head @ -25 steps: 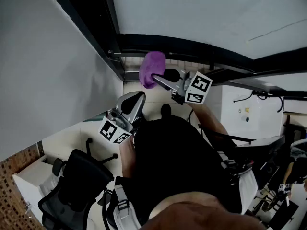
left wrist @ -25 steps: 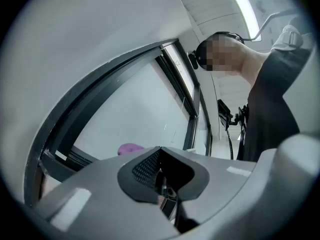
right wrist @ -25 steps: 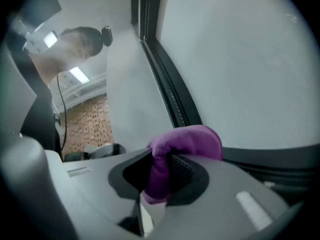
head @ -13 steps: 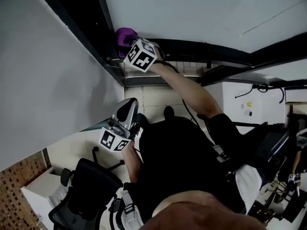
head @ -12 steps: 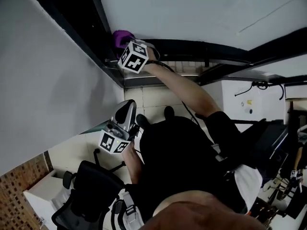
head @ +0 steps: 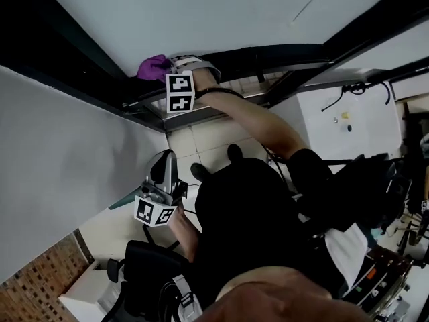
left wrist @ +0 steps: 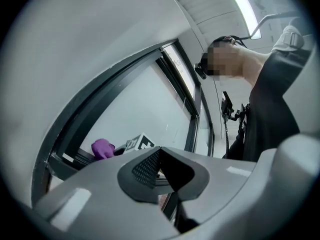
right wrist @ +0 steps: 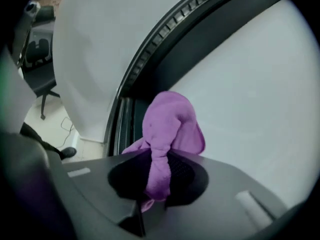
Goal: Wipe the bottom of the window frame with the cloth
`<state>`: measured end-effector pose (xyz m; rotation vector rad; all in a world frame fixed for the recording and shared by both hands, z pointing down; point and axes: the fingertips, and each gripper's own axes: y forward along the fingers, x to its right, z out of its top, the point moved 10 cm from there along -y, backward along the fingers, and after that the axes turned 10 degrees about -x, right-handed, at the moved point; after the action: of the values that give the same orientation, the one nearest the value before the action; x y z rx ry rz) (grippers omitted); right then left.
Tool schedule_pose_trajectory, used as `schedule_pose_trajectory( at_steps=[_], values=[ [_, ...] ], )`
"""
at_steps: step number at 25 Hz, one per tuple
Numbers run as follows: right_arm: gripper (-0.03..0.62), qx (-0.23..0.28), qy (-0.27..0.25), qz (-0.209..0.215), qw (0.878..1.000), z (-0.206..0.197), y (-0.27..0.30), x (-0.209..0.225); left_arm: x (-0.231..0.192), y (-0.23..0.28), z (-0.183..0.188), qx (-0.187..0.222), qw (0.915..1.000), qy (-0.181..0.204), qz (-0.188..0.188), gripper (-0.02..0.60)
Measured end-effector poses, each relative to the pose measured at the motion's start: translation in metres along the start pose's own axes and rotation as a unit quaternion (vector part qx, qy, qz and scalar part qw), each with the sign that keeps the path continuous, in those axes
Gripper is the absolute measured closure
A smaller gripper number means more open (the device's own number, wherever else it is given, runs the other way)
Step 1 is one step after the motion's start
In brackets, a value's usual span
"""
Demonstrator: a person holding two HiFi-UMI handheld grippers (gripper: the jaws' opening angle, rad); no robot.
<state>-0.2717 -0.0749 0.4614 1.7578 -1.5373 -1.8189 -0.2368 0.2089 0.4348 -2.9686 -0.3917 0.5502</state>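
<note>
Dark window frame (head: pixel 268 54), right gripper (head: pixel 169 64) raised to its bottom rail, jaws clamped on purple cloth (head: pixel 151 66), cloth bunched beyond the jaw tips against the frame, left gripper (head: pixel 166 161) well below the frame, jaws together, empty.

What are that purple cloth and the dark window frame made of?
The cloth looks like soft fabric, maybe microfibre: matte, fuzzy, bunched in limp folds. The frame seems dark coated metal: smooth straight bars, with a ribbed, rubber-looking strip alongside.
</note>
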Motion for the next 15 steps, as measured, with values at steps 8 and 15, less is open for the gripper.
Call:
schedule_pose_trajectory(
  at_steps=[8, 15],
  values=[
    [0.534, -0.212, -0.104, -0.052, 0.97, -0.134, -0.017, 0.013, 0.019, 0.042, -0.011, -0.021, 0.9985, -0.006, -0.051, 0.581],
    [0.531, -0.093, 0.003, 0.05, 0.994, -0.105, -0.06, 0.025, 0.024, 0.042, -0.012, -0.016, 0.9985, -0.006, -0.052, 0.58]
  ],
)
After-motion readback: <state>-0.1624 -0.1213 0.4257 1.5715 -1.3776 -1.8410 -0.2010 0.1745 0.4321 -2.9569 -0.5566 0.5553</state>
